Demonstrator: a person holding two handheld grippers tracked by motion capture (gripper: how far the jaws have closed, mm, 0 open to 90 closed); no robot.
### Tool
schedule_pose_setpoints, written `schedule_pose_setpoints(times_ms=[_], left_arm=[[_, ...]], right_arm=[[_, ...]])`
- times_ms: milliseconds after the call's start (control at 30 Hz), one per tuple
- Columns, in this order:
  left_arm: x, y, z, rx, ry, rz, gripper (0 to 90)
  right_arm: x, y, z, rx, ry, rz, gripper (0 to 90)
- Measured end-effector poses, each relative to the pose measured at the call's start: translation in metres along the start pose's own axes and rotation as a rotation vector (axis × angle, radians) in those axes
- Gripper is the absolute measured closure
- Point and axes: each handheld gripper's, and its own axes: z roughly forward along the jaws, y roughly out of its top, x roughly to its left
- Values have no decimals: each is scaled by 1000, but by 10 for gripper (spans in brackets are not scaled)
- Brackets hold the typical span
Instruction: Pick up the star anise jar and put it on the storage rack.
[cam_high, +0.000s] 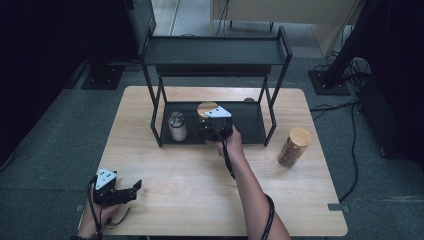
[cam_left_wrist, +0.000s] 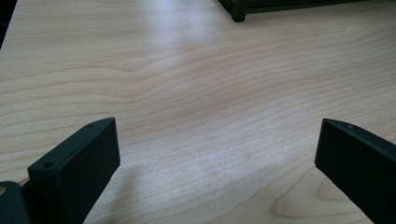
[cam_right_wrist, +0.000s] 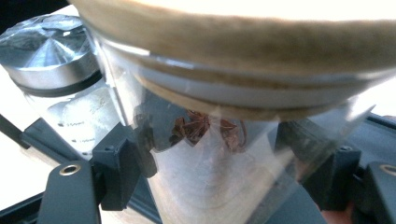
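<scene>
Fingers of my right gripper are pressed against the glass on both sides of a jar with a wooden lid, star anise showing inside, so I have it firmly clamped. It sits at the lower shelf of the black rack, just beside a steel-lidded jar to its left; whether its base already rests on the shelf I cannot quite tell, since my hand hides it. To do this well I keep the jar upright, leave a gap from the neighbour, and slacken only once the base sits flat. My left gripper rests near the desk edge, its fingers spread wide over bare wood, holding nothing. A second wooden-lidded jar waits well apart, right of the rack.
</scene>
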Motion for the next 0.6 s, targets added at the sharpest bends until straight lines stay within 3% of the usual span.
schedule_pose_setpoints(times_ms=[600], left_arm=[[0, 0, 0, 5, -1, 1, 4]], right_arm=[[0, 10, 16, 6, 6, 1, 248]])
